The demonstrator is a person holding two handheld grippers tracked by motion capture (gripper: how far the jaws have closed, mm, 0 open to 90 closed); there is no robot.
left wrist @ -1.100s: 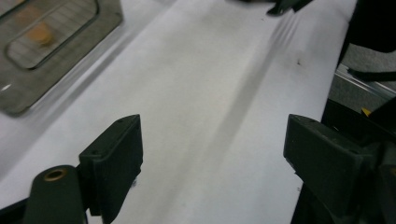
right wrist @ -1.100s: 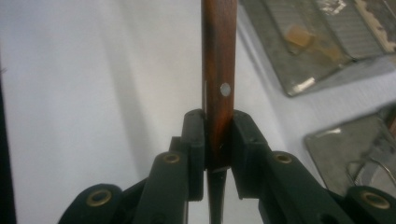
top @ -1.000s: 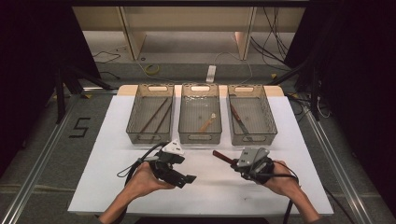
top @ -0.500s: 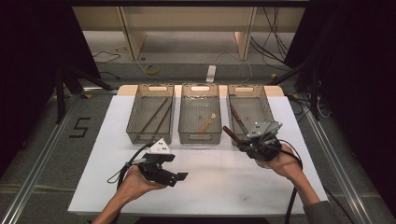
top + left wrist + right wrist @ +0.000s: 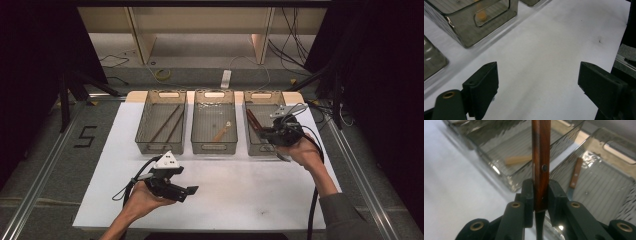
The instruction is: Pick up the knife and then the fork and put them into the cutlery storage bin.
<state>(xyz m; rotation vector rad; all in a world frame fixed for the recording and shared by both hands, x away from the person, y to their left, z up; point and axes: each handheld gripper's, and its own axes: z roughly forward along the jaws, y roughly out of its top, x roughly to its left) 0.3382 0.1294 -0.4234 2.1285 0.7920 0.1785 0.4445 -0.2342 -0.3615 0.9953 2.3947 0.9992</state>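
Open sheet up front, three bins walling the far edge

The white table sheet [image 5: 240, 190] lies bare across its near half, wide room between the two hands; the left gripper [image 5: 186, 191] hovers low over it, its jaws spread with nothing between them. Along the far side, three clear wire-patterned plastic bins stand in a row: left bin [image 5: 162, 146], middle bin [image 5: 214, 147], right bin [image 5: 256, 149], with only narrow gaps between their walls. The right gripper [image 5: 264, 134], clamped on a dark red-brown wooden knife handle [image 5: 541, 157], sits over the right bin, taking up the room above it. Black frame posts [image 5: 64, 100] flank the table.
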